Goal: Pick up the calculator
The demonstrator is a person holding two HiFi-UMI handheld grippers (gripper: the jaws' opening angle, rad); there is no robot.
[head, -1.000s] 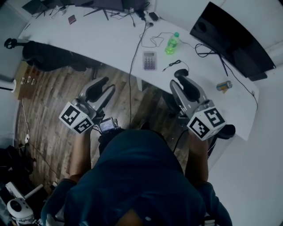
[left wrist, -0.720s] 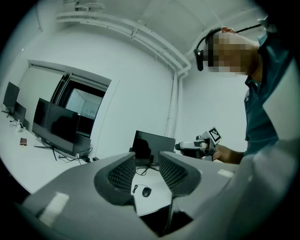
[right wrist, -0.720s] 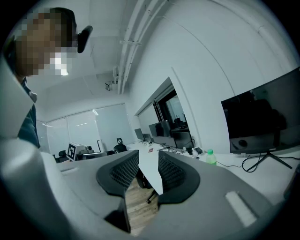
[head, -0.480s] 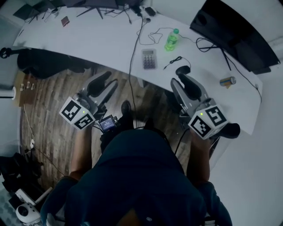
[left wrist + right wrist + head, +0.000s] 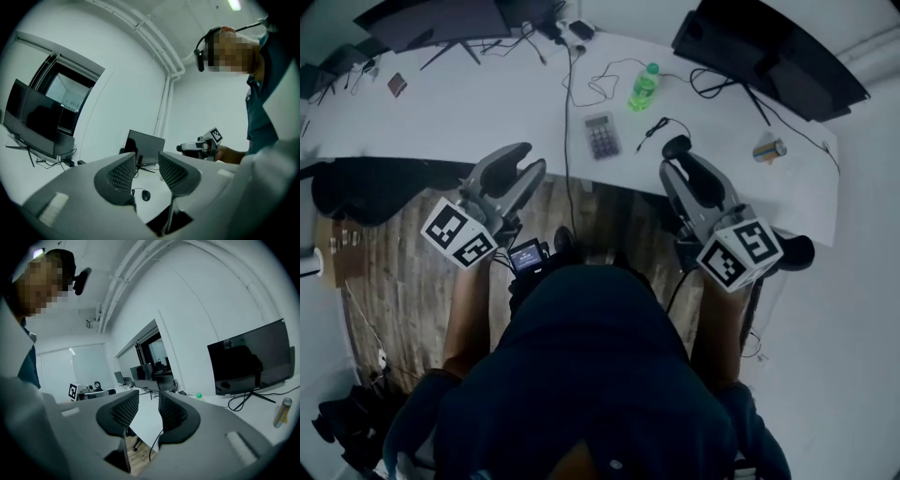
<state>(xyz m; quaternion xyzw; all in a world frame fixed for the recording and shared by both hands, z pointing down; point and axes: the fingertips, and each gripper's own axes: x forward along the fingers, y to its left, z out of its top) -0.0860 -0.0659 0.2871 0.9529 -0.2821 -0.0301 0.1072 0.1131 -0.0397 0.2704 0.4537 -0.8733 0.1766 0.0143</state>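
The grey calculator (image 5: 601,135) lies flat on the white table (image 5: 487,103), close to its near edge, between my two grippers and a little beyond them. My left gripper (image 5: 532,159) is held level at the table's edge, to the left of the calculator, jaws apart with nothing between them. Right of the calculator, my right gripper (image 5: 673,167) reaches over the edge beside a black mouse (image 5: 675,145), also open and empty. In the gripper views the left gripper (image 5: 147,171) and the right gripper (image 5: 149,411) show a clear gap between their pads; the calculator is not seen there.
A green bottle (image 5: 643,86) stands behind the calculator among black cables (image 5: 567,112). A can (image 5: 769,149) lies at the table's right end. Large dark monitors (image 5: 769,52) stand at the back. Wooden floor (image 5: 412,281) lies below the table's edge.
The person has stepped toward the table. Both grippers have moved forward to its edge, and the calculator now lies nearer to them. The jaws have not changed.
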